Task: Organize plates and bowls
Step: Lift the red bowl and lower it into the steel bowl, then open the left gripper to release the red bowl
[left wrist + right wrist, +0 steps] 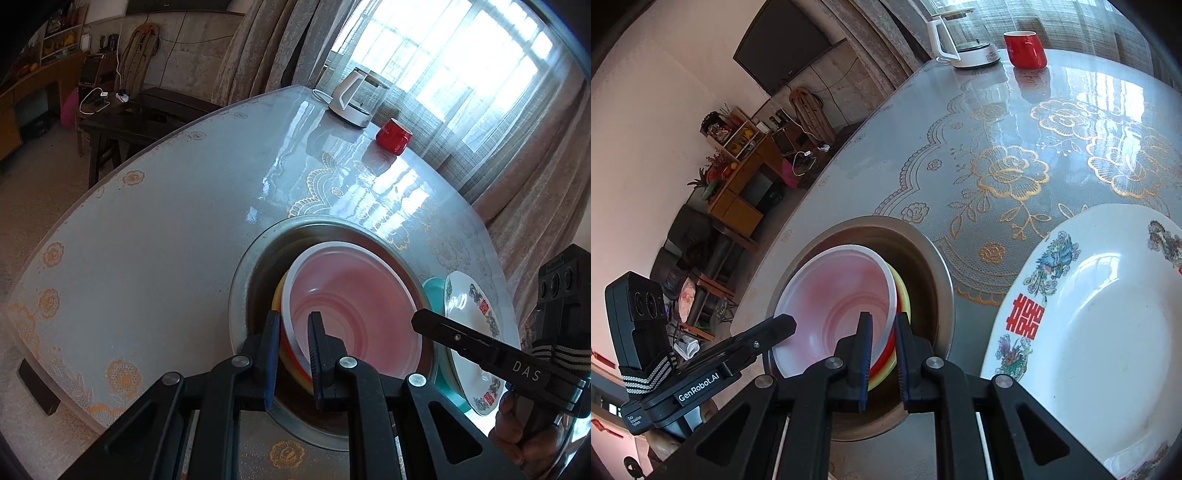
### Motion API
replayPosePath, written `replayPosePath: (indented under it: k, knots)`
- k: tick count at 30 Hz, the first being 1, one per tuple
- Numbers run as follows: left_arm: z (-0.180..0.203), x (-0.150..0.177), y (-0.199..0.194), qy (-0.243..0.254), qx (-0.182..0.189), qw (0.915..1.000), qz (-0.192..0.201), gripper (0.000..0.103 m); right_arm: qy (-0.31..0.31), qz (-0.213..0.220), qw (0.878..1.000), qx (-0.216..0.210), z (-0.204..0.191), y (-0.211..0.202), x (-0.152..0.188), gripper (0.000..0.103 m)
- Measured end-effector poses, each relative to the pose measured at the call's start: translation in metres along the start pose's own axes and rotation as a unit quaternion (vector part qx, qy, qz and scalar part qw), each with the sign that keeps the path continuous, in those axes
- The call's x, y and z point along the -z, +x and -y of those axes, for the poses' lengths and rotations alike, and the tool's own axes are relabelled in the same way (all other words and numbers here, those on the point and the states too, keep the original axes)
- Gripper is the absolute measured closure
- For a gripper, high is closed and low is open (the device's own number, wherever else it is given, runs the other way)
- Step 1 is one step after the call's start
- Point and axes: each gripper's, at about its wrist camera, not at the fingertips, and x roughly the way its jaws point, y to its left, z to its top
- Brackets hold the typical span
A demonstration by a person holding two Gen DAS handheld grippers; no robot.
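You have a stack of bowls (354, 295) sitting inside the round well (255, 258) sunk into the table (147, 240), the top bowl nested in the ones under it. Your left gripper (293, 354) straddles the stack's rim on its left side; your right gripper (882, 354) straddles the rim on the opposite side. Just right of the well, a plate (1089, 332) lies on the table, resting on a second dish (432, 291) beneath it. At the far end of the table, well apart from the well, a kettle (356, 96) stands with a cup (393, 136) to its right.
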Motion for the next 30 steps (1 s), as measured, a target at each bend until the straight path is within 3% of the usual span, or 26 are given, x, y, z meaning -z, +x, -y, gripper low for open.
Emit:
replayPosePath:
  k: [5, 12, 19, 30]
  knots:
    - [0.007, 0.001, 0.003, 0.023, -0.022, 0.9995, 0.010, 0.089, -0.018, 0.003, 0.999, 0.032, -0.003, 0.007, 0.003, 0.093]
    - [0.012, 0.005, 0.006, 0.043, -0.041, 0.9981, 0.019, 0.089, -0.035, 0.013, 0.998, 0.043, -0.005, 0.006, 0.007, 0.093]
    - [0.018, 0.008, 0.007, 0.064, -0.067, 0.9954, 0.027, 0.087, -0.041, 0.014, 0.998, 0.037, -0.006, 0.003, 0.008, 0.081]
    - [0.016, 0.012, 0.002, 0.072, -0.079, 0.9936, 0.036, 0.084, -0.041, 0.031, 0.998, 0.028, -0.002, -0.014, 0.016, 0.077]
